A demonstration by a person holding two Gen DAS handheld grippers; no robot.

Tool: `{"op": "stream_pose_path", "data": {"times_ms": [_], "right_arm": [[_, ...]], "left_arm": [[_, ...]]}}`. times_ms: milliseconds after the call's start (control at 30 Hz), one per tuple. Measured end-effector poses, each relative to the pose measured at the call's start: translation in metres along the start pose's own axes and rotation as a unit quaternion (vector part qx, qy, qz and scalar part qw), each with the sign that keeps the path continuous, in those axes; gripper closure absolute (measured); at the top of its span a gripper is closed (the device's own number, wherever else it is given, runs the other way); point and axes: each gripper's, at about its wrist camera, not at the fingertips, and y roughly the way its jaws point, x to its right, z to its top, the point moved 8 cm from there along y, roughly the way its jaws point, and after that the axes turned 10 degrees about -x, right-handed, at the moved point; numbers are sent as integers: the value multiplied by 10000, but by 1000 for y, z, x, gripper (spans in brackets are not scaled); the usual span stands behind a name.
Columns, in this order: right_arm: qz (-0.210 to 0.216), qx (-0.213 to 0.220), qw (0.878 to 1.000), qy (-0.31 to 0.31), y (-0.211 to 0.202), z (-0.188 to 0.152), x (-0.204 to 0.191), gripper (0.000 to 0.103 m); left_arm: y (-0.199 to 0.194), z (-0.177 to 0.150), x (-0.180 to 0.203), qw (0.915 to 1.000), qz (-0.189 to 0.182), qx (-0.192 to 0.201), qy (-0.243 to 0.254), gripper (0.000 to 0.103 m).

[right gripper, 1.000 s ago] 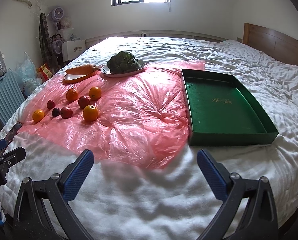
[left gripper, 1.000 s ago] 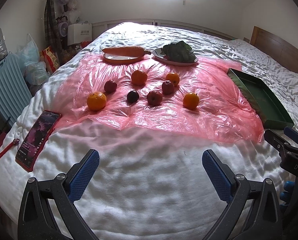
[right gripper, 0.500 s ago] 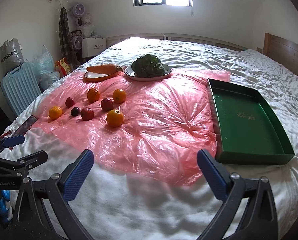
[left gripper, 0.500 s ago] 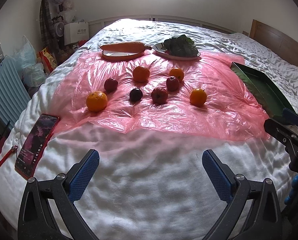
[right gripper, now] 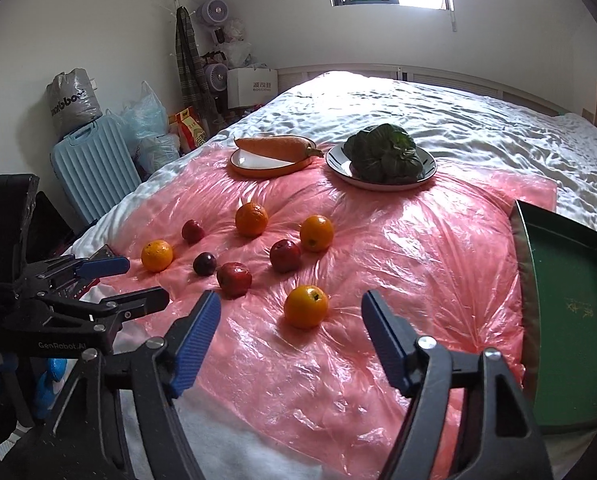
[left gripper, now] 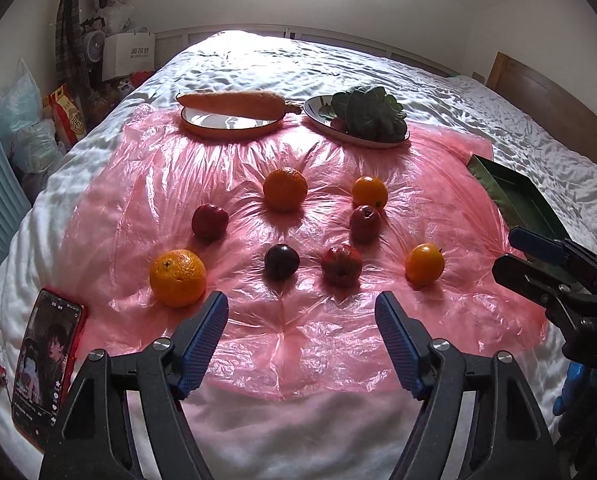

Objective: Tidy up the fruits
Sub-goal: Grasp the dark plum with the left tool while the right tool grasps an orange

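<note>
**Both grippers over the fruit, nothing held**

Left gripper (left gripper: 301, 334): jaws have just been closing, now half-wide, empty, above the pink sheet (left gripper: 306, 332). Right gripper (right gripper: 291, 330): jaws have just closed slightly, wide, empty, near an orange (right gripper: 306, 306). Eight fruits lie scattered on the sheet on the bed (left gripper: 318, 60). Green tray (right gripper: 570, 304) beside the sheet, empty.

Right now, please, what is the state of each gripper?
Left gripper: open, holding nothing; its jaws have just been closing.
Right gripper: open, holding nothing; jaws closing slightly.
</note>
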Motion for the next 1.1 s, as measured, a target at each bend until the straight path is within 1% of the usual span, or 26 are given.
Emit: {"op": "stream_pose_path", "data": {"times_ms": [100, 133, 167, 200, 267, 433, 633, 867, 1100], "right_arm": [[50, -193, 9998, 48, 16, 5, 3, 6], [55, -240, 9997, 58, 20, 7, 4, 9], [58, -297, 9995, 63, 25, 8, 6, 22], [69, -347, 9993, 82, 28, 9, 7, 35], [119, -438, 9989, 137, 35, 12, 10, 40], [129, -520, 9985, 112, 43, 21, 13, 41], [151, -634, 9979, 9, 55, 25, 12, 41], [121, -731, 9972, -73, 62, 26, 15, 41], [109, -879, 9960, -120, 70, 22, 15, 41]], "left_arm": [[13, 14, -6, 9997, -36, -192, -112, 38], [17, 17, -8, 9996, -28, -245, -135, 40], [21, 20, -9, 9994, -38, -321, -159, 49], [27, 22, -10, 9989, -59, -422, -179, 62], [39, 25, -14, 9978, -80, -607, -261, 71], [51, 33, -20, 9961, -39, -786, -401, 75], [62, 37, -16, 9949, 46, -964, -296, 78], [69, 34, -13, 9938, 72, -1087, -240, 78], [71, 30, -11, 9934, 70, -1120, -245, 79]]}}
